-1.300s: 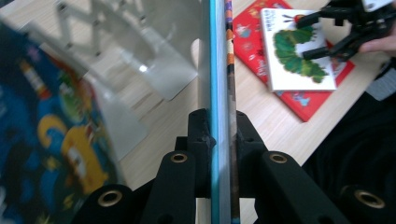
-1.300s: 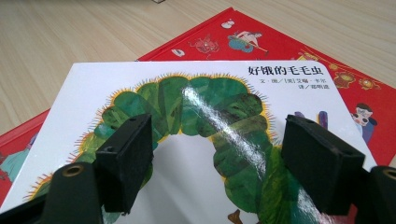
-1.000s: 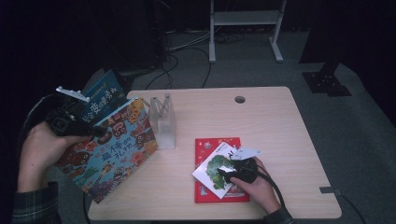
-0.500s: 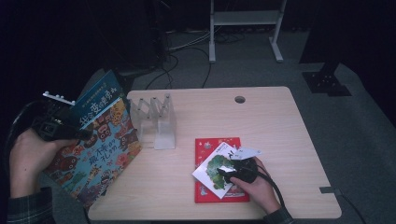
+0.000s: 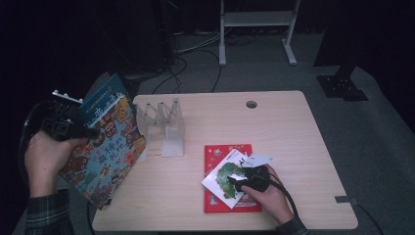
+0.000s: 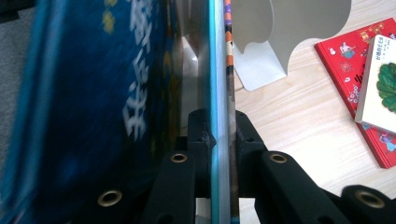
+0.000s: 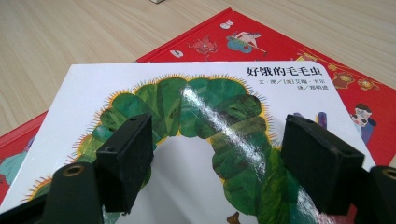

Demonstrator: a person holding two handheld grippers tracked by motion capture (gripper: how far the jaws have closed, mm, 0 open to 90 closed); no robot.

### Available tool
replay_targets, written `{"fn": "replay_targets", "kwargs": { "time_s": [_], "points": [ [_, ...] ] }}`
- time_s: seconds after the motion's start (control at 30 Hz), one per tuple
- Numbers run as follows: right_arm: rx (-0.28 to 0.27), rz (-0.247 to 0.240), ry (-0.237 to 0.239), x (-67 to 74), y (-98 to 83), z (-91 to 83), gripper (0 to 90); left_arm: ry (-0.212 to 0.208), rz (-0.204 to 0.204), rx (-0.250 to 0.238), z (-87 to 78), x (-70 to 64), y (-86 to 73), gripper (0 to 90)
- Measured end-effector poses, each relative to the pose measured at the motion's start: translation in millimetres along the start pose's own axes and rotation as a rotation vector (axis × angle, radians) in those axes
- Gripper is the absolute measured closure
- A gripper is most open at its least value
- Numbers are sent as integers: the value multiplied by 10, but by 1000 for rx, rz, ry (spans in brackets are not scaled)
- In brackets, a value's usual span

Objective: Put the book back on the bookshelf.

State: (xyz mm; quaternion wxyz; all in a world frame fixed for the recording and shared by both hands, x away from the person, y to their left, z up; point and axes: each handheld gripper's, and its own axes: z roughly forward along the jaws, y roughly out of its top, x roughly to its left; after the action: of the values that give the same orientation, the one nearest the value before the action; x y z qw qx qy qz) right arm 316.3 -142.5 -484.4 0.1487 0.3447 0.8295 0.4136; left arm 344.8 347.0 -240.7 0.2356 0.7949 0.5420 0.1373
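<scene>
- At the table's left edge, my left gripper (image 5: 73, 131) is clamped on the blue picture book (image 5: 105, 142), which tilts over the corner beside the clear book rack (image 5: 164, 129).
- Seen from the left gripper view, that book's thin edge (image 6: 219, 93) runs straight up between my two pads, pinched on both faces.
- To slot it well, I judge I should stand the book upright and line its lower edge with a rack gap before lowering.
- My right gripper (image 7: 224, 163) rests with jaws parted over the white caterpillar book (image 7: 196, 140), gripping nothing; that book lies atop the red book (image 5: 222, 152).
</scene>
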Motion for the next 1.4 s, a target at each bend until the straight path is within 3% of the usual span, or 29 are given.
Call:
{"fn": "replay_targets", "kwargs": {
  "time_s": [0.47, 0.77, 1.13, 1.4],
  "points": [
    [-3, 1, -1, 0, -1, 3, 244, 90, -40, -21, 232, -57, 326, 805],
    [-4, 0, -1, 0, -2, 4, 244, 107, -69, -42, 315, -14, 402, 801],
    [-4, 1, -3, 2, -2, 4, 244, 104, -63, -40, 278, 1, 355, 790],
    [-4, 2, -3, 2, -2, 4, 244, 98, -41, -45, 100, 14, 358, 788]
  ]
}}
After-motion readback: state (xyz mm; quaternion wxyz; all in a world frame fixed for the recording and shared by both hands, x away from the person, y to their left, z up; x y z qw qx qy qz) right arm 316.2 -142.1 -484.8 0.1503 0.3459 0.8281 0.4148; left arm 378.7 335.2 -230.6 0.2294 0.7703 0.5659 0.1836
